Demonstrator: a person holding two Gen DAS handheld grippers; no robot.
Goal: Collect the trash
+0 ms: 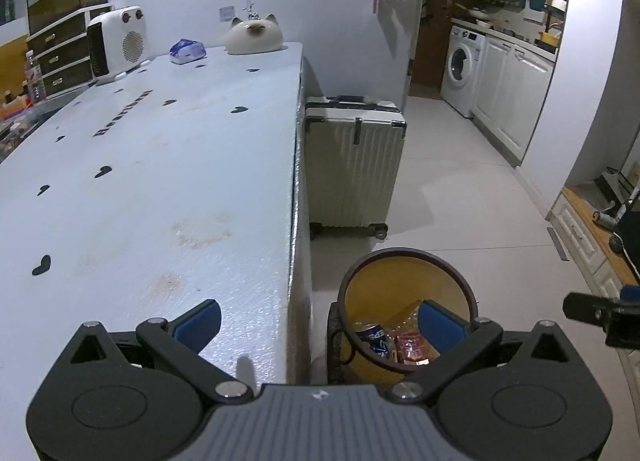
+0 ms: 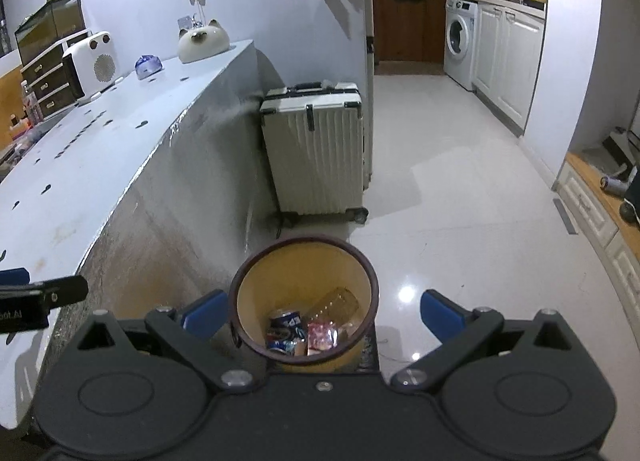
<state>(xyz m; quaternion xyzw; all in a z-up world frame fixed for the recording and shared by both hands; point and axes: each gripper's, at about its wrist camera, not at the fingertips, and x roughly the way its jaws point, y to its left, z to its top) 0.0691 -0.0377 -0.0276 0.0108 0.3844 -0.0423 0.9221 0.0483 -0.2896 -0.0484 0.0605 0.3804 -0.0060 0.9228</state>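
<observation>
The left gripper (image 1: 320,325) is wide open and holds nothing, and the right gripper (image 2: 322,311) is wide open and holds nothing too. The round yellow trash bin with a dark brown rim (image 2: 362,261) stands on the pale tiled floor (image 2: 460,181), right beside the side wall of the long pale blue table with small dark heart marks (image 1: 160,165). At the bottom of the bin lie a blue drink can (image 2: 285,327), a red and white shiny wrapper (image 2: 320,335) and a clear plastic bottle (image 2: 338,303). The near part of the table top looks bare, so most of the trash seems to be in the bin already. Near the far end of the table sit a white box heater with a round grille (image 1: 116,43), a blue and white crumpled plastic pack (image 1: 187,51) and a white cat-shaped ornament (image 1: 253,36). The pack may be trash, but it is small and dim here, so it is hard to be sure. If a gripper goes for it, a wide jaw could bump the heater or the cat beside it. The right gripper hangs over the bin, and a low swing could knock the rim and tip it. A tall white ridged suitcase (image 2: 316,149) stands just behind the bin, so there is little room to pass there.
</observation>
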